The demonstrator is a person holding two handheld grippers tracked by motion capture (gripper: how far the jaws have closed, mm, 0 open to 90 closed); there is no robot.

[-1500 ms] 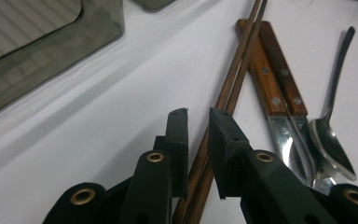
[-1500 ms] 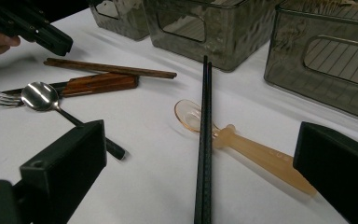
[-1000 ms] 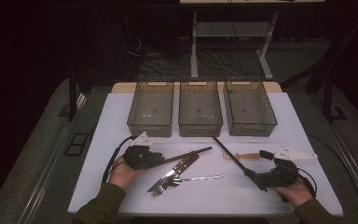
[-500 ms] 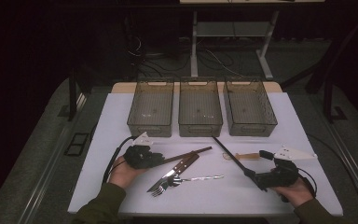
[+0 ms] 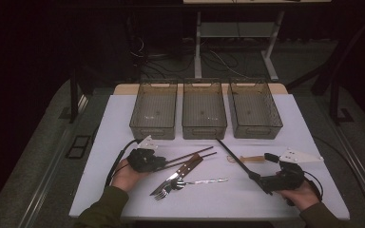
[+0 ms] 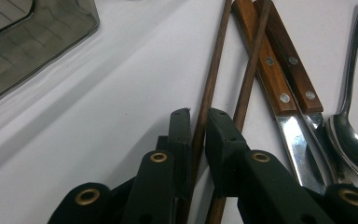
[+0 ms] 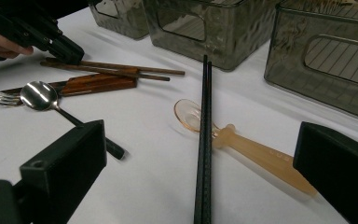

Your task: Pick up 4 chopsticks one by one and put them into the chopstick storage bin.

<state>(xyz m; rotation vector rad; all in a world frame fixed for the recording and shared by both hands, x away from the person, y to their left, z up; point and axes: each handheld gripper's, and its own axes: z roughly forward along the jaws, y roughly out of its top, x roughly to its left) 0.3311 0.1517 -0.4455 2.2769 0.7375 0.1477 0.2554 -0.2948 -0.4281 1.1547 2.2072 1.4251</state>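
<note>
The left gripper (image 5: 159, 163) is seen low on the desk (image 5: 123, 118), in front of the left bin (image 5: 154, 110), with its fingers (image 6: 179, 135) narrowed around the near end of one brown chopstick (image 6: 209, 88); the fingers have just been closing, and whether the pads press on the stick cannot be told from the left gripper view. The second brown chopstick (image 6: 251, 74) lies just outside the other finger, crossing over the wooden handles of a knife (image 6: 265, 65) and a fork (image 6: 291, 58). Beside these handles a metal spoon (image 6: 349, 135) lies with its bowl toward the gripper.

The right gripper (image 5: 261, 181) is held near the front edge of the desk, in front of the right bin (image 5: 254, 109), with its fingers (image 7: 70, 158) standing wide and nothing between the pads. Ahead of them a pair of black chopsticks (image 7: 205, 140) lies across a pale translucent spoon (image 7: 242, 144).

Open white surface is left between the left bin and the brown chopsticks, and a bare strip runs along the front edge of the desk below the cutlery. The middle bin (image 5: 204, 109) stands just beside the left bin, and the far tip of the black chopsticks reaches close to its front wall.

The desk is covered in white, with a wooden edge showing behind the bins. The room around it is dark, with grey floor at both sides and table legs and cables behind
</note>
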